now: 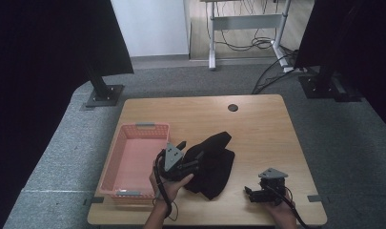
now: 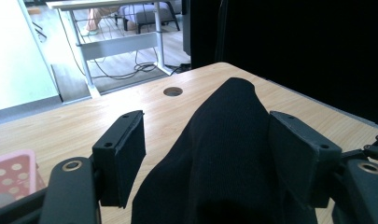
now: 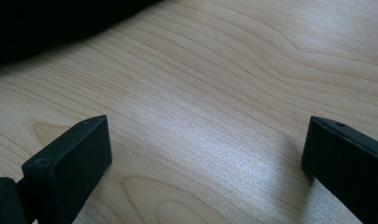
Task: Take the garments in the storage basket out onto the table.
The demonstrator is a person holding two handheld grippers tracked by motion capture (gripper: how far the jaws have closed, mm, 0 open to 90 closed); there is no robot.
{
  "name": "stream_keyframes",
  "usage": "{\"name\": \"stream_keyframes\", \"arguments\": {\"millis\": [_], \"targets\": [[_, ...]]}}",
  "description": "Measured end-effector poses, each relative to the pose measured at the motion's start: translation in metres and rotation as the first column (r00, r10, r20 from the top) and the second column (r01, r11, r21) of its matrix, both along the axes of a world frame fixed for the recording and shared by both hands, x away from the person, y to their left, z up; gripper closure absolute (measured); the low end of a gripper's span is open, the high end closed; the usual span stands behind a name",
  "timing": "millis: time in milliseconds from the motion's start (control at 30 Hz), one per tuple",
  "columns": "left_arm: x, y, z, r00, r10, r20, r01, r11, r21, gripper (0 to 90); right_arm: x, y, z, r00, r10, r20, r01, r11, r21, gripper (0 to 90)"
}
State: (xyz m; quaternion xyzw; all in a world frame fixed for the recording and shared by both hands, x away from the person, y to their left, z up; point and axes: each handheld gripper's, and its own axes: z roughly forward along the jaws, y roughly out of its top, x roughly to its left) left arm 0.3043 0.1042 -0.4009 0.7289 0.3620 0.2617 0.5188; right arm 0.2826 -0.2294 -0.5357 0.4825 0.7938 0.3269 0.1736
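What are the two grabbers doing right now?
Left gripper: open, jaws around the black cloth, not squeezed shut.
Right gripper: open, holding nothing, over the table.

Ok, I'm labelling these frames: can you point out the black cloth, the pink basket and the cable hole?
black cloth [image 1: 214, 164]: high view, middle of the folded fabric.
pink basket [image 1: 133, 162]: high view, bare floor inside.
cable hole [image 1: 233, 107]: high view, its dark centre.

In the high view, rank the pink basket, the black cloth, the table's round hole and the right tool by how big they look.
1. pink basket
2. black cloth, somewhat smaller
3. right tool
4. round hole, far the smallest, though it lies farthest from the camera.
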Motion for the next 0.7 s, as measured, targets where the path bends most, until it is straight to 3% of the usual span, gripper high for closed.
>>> {"name": "stream_keyframes", "arguments": {"millis": [467,700], "targets": [[-0.006,0.024,0.003,0.9994,0.031,0.016,-0.031,0.9995,-0.005,28.8,0.000,0.000,0.000,1.0000,0.000,0.000,0.000,1.000,0.000,1.0],[-0.009,0.038,0.005,0.9982,0.051,0.031,-0.051,0.9986,0.016,28.6,0.000,0.000,0.000,1.0000,0.000,0.000,0.000,1.000,0.000,1.0]]}}
